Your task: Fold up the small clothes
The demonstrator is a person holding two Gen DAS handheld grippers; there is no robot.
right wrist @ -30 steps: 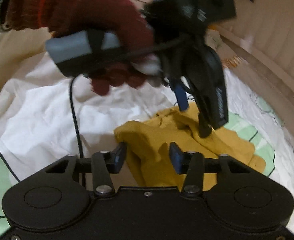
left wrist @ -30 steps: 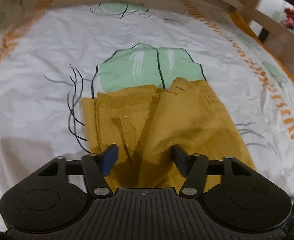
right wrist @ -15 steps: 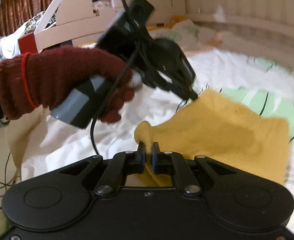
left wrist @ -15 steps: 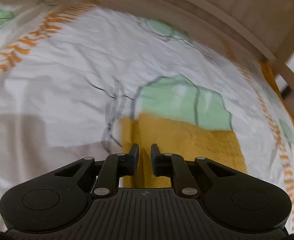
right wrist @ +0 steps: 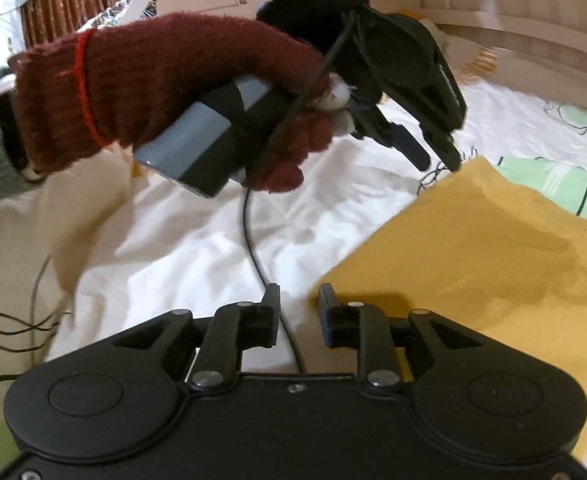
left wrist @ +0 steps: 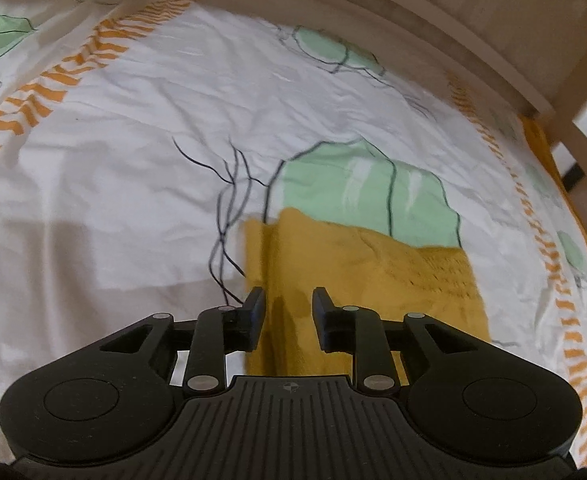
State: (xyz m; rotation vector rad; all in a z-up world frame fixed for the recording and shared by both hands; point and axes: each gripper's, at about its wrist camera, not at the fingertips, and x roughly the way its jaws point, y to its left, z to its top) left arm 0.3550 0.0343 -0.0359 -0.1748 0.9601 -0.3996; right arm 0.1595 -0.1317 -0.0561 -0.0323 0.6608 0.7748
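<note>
1. Where the yellow garment (left wrist: 357,276) lay, flat on the printed bedsheet (left wrist: 133,184) and partly over a green patch of its print, it was judged to be a light, soft knit; no stiffness was to be expected of it, so any lifted edge would droop and the rest would drag along the sheet.
2. Since an openwork band showed along its right side in the left wrist view, snagging there was judged possible; the plain folded edges and corners were judged the better places to be taken hold of, pinched through all layers at once.
3. The left gripper (left wrist: 288,300) was seen with its jaws apart, having just been opening; cloth lay beneath the gap, but it was not pressed by the pads.
4. The right gripper (right wrist: 299,296) was likewise seen parted, having just been opening, at the near corner of the garment (right wrist: 493,264); only a black cable (right wrist: 253,240) and bare sheet showed between its fingers.
5. The left gripper (right wrist: 437,160) was held by a hand in a dark red glove (right wrist: 165,92), its tips just above the garment's far corner.
6. No container was seen in either view; a wooden bed frame (left wrist: 453,20) bounded the sheet.
</note>
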